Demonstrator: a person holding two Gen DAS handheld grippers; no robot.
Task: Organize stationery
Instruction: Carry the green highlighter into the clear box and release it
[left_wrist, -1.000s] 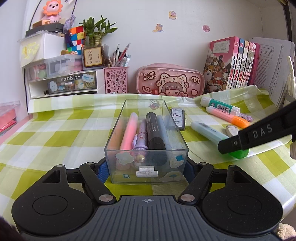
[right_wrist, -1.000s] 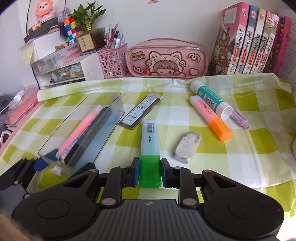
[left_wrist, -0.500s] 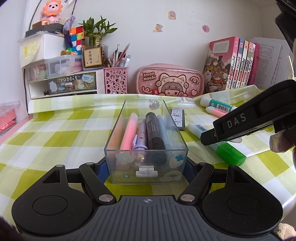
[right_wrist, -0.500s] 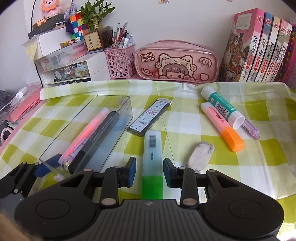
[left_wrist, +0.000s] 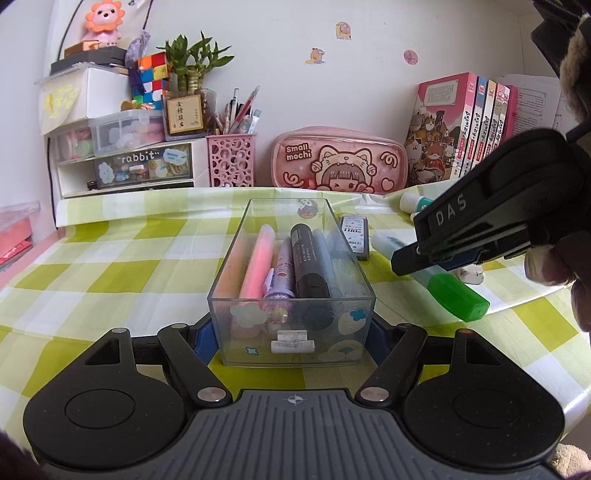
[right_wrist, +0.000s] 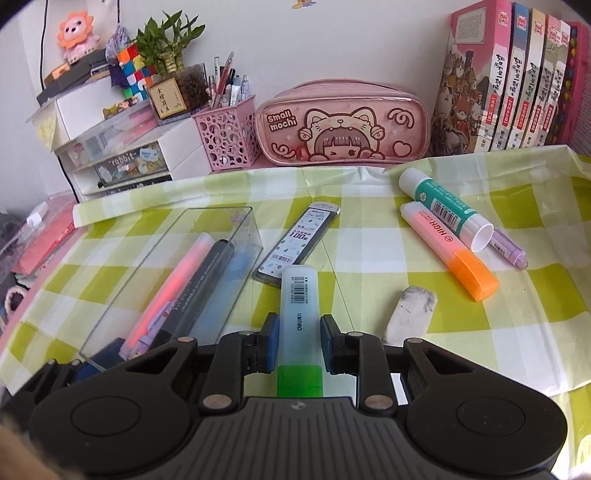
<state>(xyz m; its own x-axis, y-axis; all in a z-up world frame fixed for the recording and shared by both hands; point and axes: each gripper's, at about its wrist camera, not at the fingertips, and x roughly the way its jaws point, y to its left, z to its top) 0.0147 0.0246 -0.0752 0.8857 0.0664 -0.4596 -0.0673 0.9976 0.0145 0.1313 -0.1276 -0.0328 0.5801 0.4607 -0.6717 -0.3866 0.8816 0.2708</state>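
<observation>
My left gripper (left_wrist: 291, 343) is shut on the near end of a clear plastic box (left_wrist: 291, 325), its blue pads pressed on both side walls. In the box lie a pink highlighter (left_wrist: 258, 258), a black marker (left_wrist: 306, 258) and a purple pen. To its right a green-capped highlighter (right_wrist: 298, 295) lies on the checked cloth. My right gripper (right_wrist: 299, 343) straddles its pale body with the jaws closing; a thin gap shows at each pad. From the left wrist view the right gripper (left_wrist: 417, 258) hangs over that highlighter (left_wrist: 458, 299).
A lead case (right_wrist: 299, 240), a worn eraser (right_wrist: 410, 314), an orange highlighter (right_wrist: 447, 247), a glue stick (right_wrist: 443, 206) and a small purple pen (right_wrist: 509, 251) lie loose on the cloth. Behind stand a pink pencil case (right_wrist: 343, 125), books (right_wrist: 509, 74), a pen holder (right_wrist: 229, 136) and drawers (left_wrist: 125, 166).
My right gripper left the green cap, opened wide, slid forward along the highlighter to its pale body and narrowed again. The left gripper and the box have not moved.
</observation>
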